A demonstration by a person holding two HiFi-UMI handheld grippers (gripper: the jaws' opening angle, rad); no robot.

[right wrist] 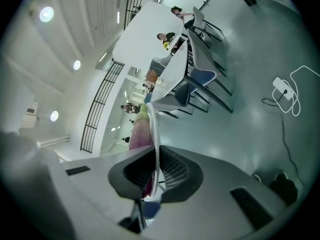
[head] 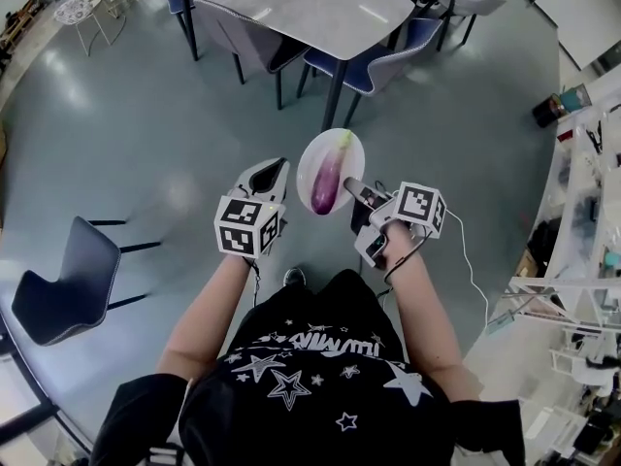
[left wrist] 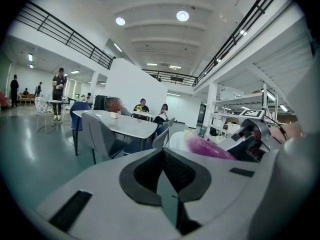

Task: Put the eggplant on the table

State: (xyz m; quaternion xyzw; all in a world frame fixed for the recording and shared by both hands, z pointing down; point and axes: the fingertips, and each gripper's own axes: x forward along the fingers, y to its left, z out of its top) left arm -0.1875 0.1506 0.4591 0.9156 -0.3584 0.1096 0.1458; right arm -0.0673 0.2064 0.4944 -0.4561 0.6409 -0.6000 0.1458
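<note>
A purple eggplant lies on a small white plate held in the air in front of me, over the grey floor. My right gripper is shut on the plate's right rim; in the right gripper view the plate's edge runs between the jaws with the eggplant to its left. My left gripper hangs just left of the plate, apart from it, jaws together and holding nothing. From the left gripper, the eggplant shows at the right. The grey table stands ahead.
Blue and grey chairs ring the table, and a small plant stands on it. A dark chair stands on the floor at my left. Shelving with clutter lines the right side. People sit and stand in the distance.
</note>
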